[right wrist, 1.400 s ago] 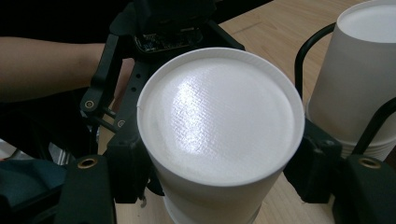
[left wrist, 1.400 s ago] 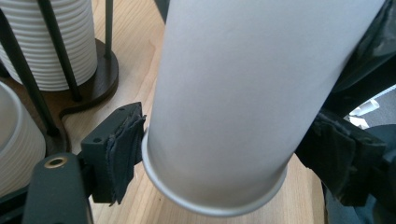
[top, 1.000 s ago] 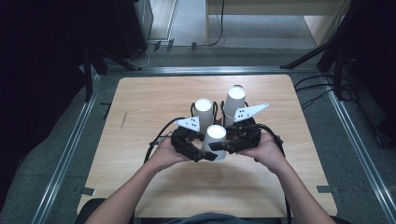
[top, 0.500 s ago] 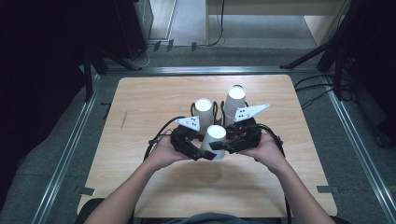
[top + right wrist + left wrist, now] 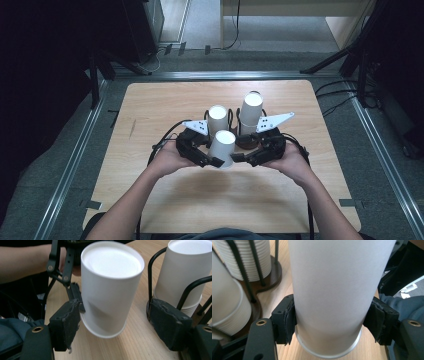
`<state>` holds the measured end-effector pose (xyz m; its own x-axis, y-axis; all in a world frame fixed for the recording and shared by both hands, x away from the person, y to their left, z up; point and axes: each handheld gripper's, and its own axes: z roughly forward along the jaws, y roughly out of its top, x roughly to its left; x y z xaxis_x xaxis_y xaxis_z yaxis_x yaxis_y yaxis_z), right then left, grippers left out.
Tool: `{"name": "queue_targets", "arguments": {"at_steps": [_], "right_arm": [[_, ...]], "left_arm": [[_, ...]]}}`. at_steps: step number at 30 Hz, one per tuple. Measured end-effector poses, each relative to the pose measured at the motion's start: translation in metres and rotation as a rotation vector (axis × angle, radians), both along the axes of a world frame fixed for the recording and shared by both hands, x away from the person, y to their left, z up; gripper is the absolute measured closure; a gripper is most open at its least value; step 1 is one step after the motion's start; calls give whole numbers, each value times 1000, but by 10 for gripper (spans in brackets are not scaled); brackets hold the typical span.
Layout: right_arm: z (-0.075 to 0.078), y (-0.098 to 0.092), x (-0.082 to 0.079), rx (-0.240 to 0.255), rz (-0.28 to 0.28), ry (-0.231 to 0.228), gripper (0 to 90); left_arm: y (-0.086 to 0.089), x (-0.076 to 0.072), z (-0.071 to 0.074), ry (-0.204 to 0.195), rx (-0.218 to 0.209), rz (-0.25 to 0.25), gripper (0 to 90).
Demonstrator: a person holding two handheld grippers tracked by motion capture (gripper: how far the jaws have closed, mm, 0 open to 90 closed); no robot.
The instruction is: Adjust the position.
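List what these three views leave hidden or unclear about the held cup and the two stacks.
- Cup: top cut off by the upper edge, left gripper view.
- Cup's open mouth faces down, so its inside is hidden, high view.
- Stack bases: behind cup and grippers, high view.
- Right stack: cut by the edge, right gripper view.

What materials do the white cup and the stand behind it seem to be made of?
The white cup looks like matte paper: a dull, slightly fibrous wall with a rolled rim at its mouth, held upside down. The stand seems to have a dark wooden base, smooth with a faint sheen, and thin black rods, probably painted metal.
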<state>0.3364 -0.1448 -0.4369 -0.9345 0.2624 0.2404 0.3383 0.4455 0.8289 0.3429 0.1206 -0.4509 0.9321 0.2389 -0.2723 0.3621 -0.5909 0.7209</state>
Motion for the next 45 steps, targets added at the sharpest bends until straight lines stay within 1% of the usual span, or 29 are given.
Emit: {"name": "queue_targets", "arguments": {"at_steps": [1,3,4,7,8,11,12,15,18,19,21,22,25,27,28,29,30,31,32,33,35,37,40,45], "right_arm": [[-1,1,0,-5,3,2,256],[-2,2,-1,-20,6,-9,256],[-3,2,-1,-26,9,-16,256],[-4,3,-2,-38,15,-23,257],[-4,4,-2,-40,15,-25,258],[-5,5,0,-36,14,-32,262],[-5,5,1,-35,13,-32,264],[-5,6,4,-28,18,-34,271],[-4,9,10,-37,28,-33,271],[-3,11,12,-40,29,-36,271],[-1,12,15,-38,34,-41,271],[0,13,15,-37,36,-41,271],[0,14,17,-34,36,-52,271],[0,14,17,-32,40,-51,271],[-1,14,17,-29,41,-54,271],[-2,15,17,-27,47,-55,271],[-3,17,16,-39,57,-56,271],[-3,17,16,-39,57,-56,271],[-3,18,15,-44,64,-55,272],[-4,19,15,-47,69,-55,271],[-5,22,14,-56,79,-58,271],[-6,25,13,-63,90,-52,271],[-7,29,12,-68,104,-45,272],[-9,35,11,-80,129,-35,288]], "left_arm": [[1,0,1,-8,15,0,321],[2,1,4,-13,37,-5,321],[3,1,5,-22,48,-7,320],[6,4,10,-25,74,-14,320],[7,6,12,-30,89,-16,320],[9,10,17,-27,116,-34,320],[9,11,18,-37,131,-38,320],[8,14,20,-41,172,-54,319],[7,18,21,-39,196,-66,318],[7,19,22,-39,211,-71,318],[5,20,22,-53,249,-73,318],[4,20,21,-55,260,-76,318],[3,20,19,-43,278,-88,317],[1,18,17,-53,298,-111,316],[0,17,15,-57,303,-117,316],[-1,15,13,-60,297,-118,316],[-3,15,12,-59,285,-121,316],[-4,15,10,-48,288,-131,316],[-6,14,8,-54,303,-133,315],[-7,13,7,-53,307,-135,316],[-9,11,6,-48,303,-143,316],[-11,9,6,-61,319,-157,315],[-13,5,6,-69,320,-171,316],[-16,4,4,-75,325,-187,314]]}}
